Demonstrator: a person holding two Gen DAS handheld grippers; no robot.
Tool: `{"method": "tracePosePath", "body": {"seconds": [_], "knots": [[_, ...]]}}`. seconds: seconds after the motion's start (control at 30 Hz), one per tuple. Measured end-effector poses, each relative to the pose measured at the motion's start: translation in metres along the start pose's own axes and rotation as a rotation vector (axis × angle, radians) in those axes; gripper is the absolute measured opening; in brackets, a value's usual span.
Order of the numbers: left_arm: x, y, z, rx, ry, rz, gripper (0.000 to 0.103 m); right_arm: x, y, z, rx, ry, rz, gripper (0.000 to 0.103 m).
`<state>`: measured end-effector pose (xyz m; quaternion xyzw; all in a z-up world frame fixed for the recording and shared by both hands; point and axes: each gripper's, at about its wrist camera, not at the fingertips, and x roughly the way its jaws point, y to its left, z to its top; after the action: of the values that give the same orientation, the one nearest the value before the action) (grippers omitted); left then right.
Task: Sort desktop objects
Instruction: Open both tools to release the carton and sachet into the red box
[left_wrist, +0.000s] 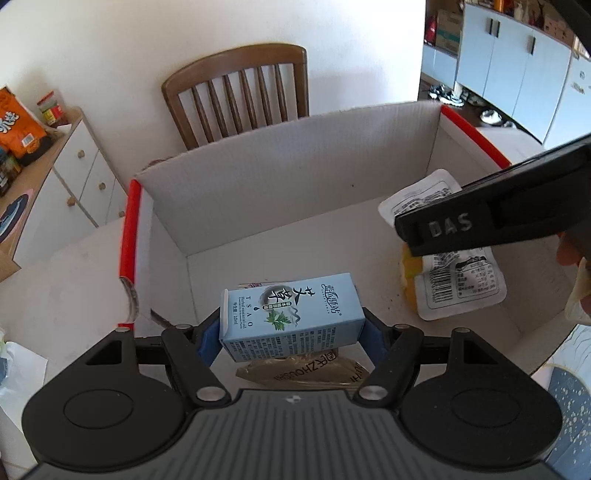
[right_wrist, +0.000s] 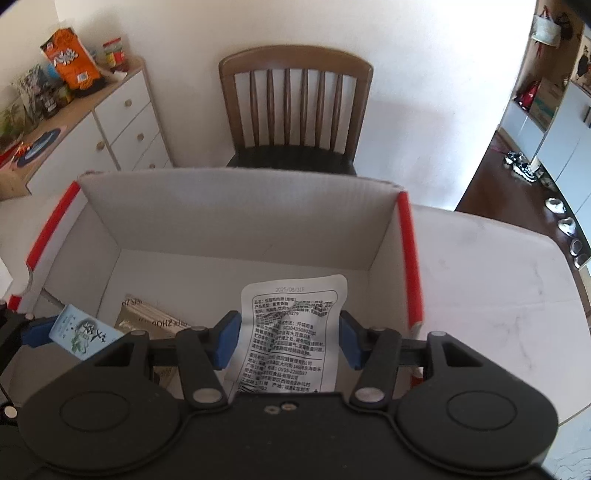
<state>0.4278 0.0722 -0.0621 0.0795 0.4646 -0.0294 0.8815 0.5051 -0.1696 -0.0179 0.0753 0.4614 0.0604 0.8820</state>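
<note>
Light-blue carton (left_wrist: 291, 314) and white printed sachet (right_wrist: 291, 332) hang over the red-edged white box (right_wrist: 236, 218).

The brown packet (left_wrist: 303, 371) lies mostly hidden beneath the blue carton (left_wrist: 290, 314), and the white pouch (right_wrist: 291, 332) has its lower end cut off behind the gripper body.

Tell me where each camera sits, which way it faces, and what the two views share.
Left wrist: sits on the left gripper, looks down into the white bin; its blue pads clamp a blue carton; the right gripper's side and fingers of a hand show at right.
Right wrist: sits on the right gripper, looks down into the bin; it clamps a white pouch; the left gripper shows at left.
Shared: bin, carton, pouch, brown packet, chair.
</note>
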Motion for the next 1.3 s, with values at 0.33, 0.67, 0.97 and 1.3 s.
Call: {"method": "tracePosePath", "body": {"seconds": [0.33,0.67,0.97,1.3], "knots": [[0.009,-0.007,0.004,-0.005,0.041,-0.029,0.073,0.007,0.002,0.004,-0.018,0.019,0.001,0.056],[0.011,-0.009,0.004,-0.013,0.055,-0.035,0.074,0.010,0.000,0.004,-0.011,0.023,-0.008,0.058],[0.004,-0.010,0.003,-0.023,0.029,-0.050,0.083,0.005,-0.006,0.005,0.026,0.022,0.005,0.074],[-0.007,-0.008,0.001,-0.053,0.014,-0.041,0.084,-0.015,-0.008,0.008,0.048,-0.015,0.010,0.082]]}}
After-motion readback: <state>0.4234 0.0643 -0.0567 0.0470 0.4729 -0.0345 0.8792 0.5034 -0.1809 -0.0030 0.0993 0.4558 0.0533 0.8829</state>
